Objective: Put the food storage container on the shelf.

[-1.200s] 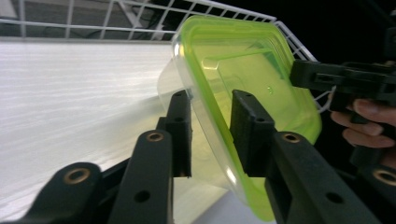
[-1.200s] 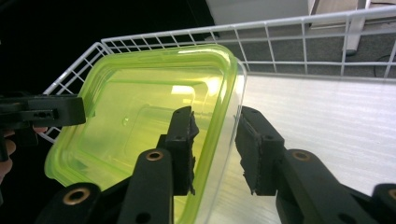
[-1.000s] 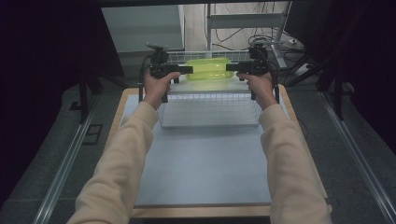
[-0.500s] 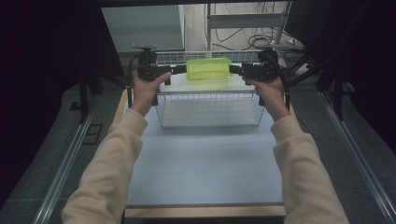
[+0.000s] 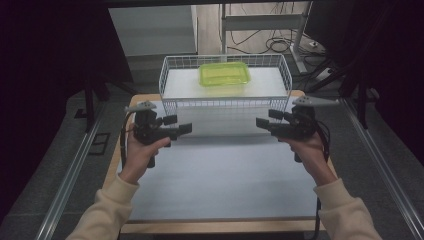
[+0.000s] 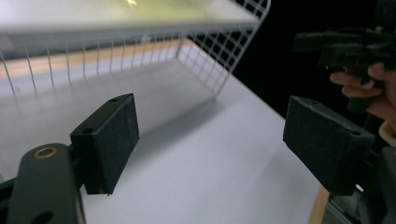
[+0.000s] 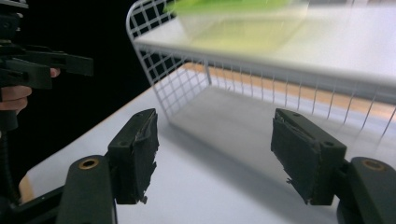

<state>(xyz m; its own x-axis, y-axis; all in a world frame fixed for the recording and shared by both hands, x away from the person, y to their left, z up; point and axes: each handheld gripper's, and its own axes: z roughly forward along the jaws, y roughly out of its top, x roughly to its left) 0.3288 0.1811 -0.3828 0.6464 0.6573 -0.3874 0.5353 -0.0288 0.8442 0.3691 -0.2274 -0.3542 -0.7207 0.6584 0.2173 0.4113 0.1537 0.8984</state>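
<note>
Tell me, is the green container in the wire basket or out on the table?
In. The green container sits inside the wire basket, its mesh walls around it.

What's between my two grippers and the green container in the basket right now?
The wire basket's near wall stands between both grippers and the green container. The left gripper and right gripper hang open over the bare table; reaching over the rim looks clear.

The high view looks forward and down from above the person's side onto the white-topped desk [image 5: 220,180], with the white wire basket [image 5: 225,102] at upper centre. Both gripper views sit low and close over the desk, facing the basket's near corners [image 6: 219,88] [image 7: 163,112].
</note>
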